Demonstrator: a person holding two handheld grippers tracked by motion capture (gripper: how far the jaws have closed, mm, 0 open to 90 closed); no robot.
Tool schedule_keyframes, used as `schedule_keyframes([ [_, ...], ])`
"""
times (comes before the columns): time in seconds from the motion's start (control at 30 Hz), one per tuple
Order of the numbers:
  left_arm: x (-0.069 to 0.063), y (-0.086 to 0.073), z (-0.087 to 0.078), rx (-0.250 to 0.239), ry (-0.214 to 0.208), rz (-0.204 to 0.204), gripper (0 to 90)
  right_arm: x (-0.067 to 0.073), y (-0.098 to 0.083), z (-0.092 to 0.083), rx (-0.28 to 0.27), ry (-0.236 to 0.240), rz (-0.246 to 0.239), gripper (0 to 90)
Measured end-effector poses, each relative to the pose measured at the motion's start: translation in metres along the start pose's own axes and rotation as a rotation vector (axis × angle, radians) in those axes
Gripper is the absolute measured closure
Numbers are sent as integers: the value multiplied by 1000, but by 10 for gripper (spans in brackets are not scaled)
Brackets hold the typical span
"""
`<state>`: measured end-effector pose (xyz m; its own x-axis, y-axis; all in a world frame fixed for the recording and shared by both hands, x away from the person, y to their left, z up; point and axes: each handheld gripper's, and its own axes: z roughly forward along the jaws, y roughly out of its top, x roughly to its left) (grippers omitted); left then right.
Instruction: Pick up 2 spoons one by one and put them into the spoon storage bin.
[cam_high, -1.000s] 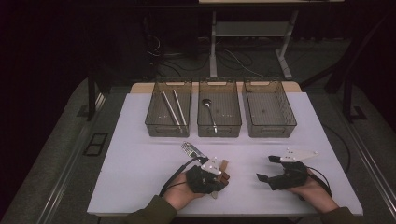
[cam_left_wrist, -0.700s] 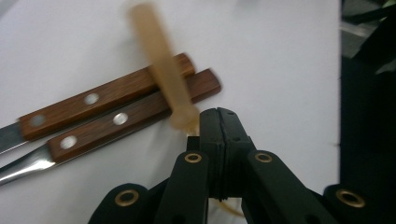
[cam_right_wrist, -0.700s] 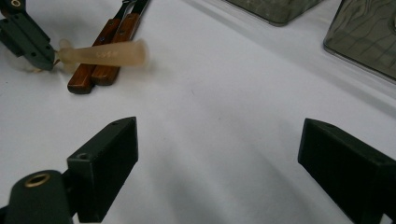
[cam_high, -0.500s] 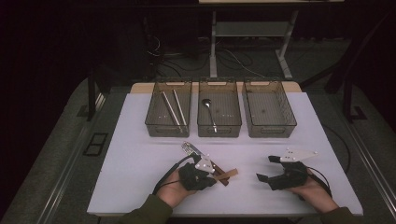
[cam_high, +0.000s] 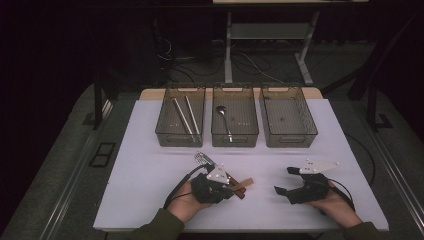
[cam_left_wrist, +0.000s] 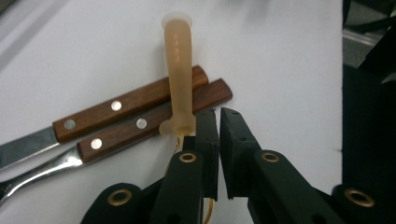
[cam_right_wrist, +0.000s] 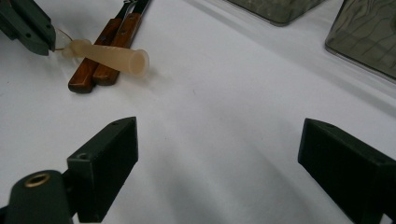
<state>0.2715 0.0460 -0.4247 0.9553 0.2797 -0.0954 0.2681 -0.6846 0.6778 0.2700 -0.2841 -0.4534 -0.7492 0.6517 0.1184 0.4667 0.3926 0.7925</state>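
A tan rubbery tube (cam_left_wrist: 180, 70) lies across two wooden handles on the white table: a knife (cam_left_wrist: 126, 102) and a fork (cam_left_wrist: 154, 123). My left gripper (cam_left_wrist: 217, 112) sits at the tube's near end. Its jaws have just been opening and stand a slit apart. A thin yellowish wire from the tube runs in between them, and the pads do not press on it. In the high view the left gripper (cam_high: 234, 187) points right at the tube (cam_high: 245, 182). My right gripper (cam_high: 285, 181) rests to the right, open wide with nothing between its fingers (cam_right_wrist: 217, 140).
Three clear bins stand in a row at the back of the table. The left bin (cam_high: 165, 135) holds two metal rods, the middle bin (cam_high: 235, 144) a spoon, and the right bin (cam_high: 287, 145) looks bare. The fork's tines (cam_high: 202, 159) point toward the bins.
The left hand has shifted a little, and the tan tube now lies out to the right of its jaws across the wooden handles. The right gripper has not moved.
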Motion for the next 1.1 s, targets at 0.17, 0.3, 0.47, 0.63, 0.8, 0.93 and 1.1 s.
schedule_keyframes([
  [0.17, 3, 5, -1, -43, 34, -13, 744, 0, 0, 1, 1, -1, 1, 119],
  [0.3, 8, 10, 5, -54, 65, -23, 677, 0, 0, 1, 3, 0, -2, 119],
  [0.47, 15, 14, 15, -50, 57, -38, 666, 0, 0, 2, 6, 0, 0, 119],
  [0.63, 17, 20, 24, -65, 39, -43, 663, 0, 0, 2, 8, 2, 0, 119],
  [0.8, 17, 30, 34, -68, 34, -31, 663, 0, 0, 2, 8, 3, -2, 119],
  [0.93, 18, 35, 43, -53, 21, -29, 661, 0, 0, 2, 7, 2, 1, 120],
  [1.1, 21, 40, 51, -48, 10, -47, 657, 0, 0, 2, 7, 4, -3, 120],
])
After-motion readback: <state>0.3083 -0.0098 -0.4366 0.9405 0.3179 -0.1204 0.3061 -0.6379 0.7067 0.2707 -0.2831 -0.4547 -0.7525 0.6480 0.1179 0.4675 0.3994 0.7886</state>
